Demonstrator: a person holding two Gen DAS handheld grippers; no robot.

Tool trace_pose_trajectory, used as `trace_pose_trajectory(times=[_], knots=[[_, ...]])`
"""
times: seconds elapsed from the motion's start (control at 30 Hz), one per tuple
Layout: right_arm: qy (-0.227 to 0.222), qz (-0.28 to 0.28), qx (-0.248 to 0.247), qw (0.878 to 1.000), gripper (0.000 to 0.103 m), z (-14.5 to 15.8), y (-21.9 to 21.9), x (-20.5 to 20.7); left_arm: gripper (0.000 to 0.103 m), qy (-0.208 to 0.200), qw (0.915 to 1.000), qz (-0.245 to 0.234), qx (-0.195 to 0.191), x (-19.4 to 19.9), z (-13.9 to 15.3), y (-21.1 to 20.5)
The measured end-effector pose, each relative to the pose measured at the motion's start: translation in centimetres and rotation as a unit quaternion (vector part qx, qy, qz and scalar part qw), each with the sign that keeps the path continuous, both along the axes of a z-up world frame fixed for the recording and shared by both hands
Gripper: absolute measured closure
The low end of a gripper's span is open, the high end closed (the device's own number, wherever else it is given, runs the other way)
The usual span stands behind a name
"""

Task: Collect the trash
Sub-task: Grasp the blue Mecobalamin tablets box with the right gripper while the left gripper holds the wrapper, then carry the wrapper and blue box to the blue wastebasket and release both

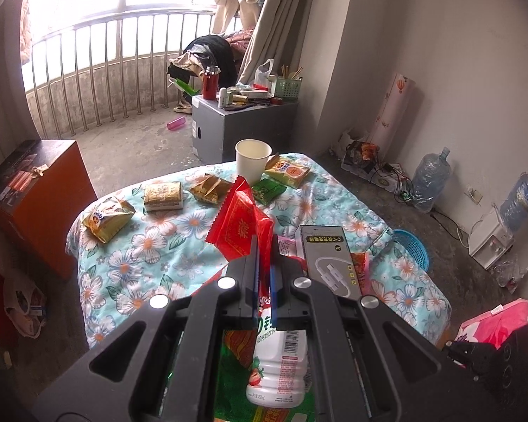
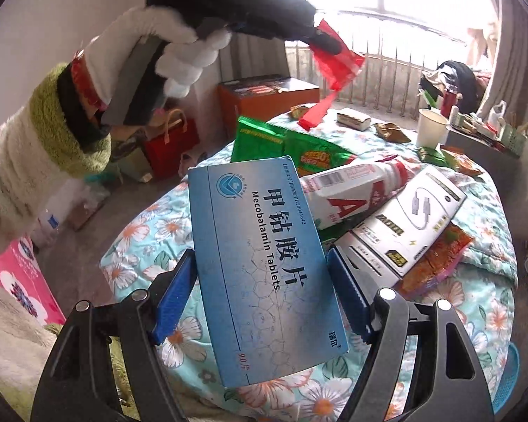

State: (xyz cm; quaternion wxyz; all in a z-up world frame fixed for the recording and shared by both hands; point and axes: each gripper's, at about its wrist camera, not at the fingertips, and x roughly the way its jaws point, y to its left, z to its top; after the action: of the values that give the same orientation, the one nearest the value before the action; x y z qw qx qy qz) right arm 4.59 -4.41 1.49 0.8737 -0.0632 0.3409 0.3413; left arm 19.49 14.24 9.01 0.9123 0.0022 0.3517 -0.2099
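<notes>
Red wrapper (image 1: 241, 223): glossy, crinkled foil.
Tablet box (image 2: 264, 267): smooth blue cardboard, slight sheen.
Bench cover (image 1: 151, 246): quilted floral cloth, matt.
Cup (image 1: 252, 160): matt white paper.

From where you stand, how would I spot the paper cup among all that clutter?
Find the round table with the flowered cloth. At its far edge, toward the balcony railing, stands the paper cup. It is the only plain white, upright, open thing there; its neighbours are flat, colourful snack packets.
</notes>
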Motion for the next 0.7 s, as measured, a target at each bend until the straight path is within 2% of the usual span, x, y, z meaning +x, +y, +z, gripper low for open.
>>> trace_pose_trajectory(times=[0.13,0.37,0.47,0.6,0.7], knots=[[-0.009,-0.066,0.038,0.997,0.030,1.2,-4.6,0.3,0.100,-0.005,0.9998,-0.019,0.007,-0.3,0.9,-2.5],[-0.030,-0.177,0.094,0.979,0.030,2.7,-14.0,-0.1,0.100,0.001,0.9974,-0.071,0.008,-0.2,2.1,-9.5],[-0.041,-0.228,0.107,0.967,0.030,3.1,-18.3,-1.0,0.100,0.004,0.9946,-0.103,0.011,-0.3,2.3,-13.7],[-0.052,-0.299,0.132,0.944,0.030,3.4,-24.4,-2.5,0.100,0.009,0.9878,-0.155,0.014,-0.4,2.0,-20.3],[-0.046,-0.341,0.184,0.921,0.030,3.3,-29.5,-3.4,0.100,0.023,0.9802,-0.197,0.006,-0.2,1.2,-25.8]])
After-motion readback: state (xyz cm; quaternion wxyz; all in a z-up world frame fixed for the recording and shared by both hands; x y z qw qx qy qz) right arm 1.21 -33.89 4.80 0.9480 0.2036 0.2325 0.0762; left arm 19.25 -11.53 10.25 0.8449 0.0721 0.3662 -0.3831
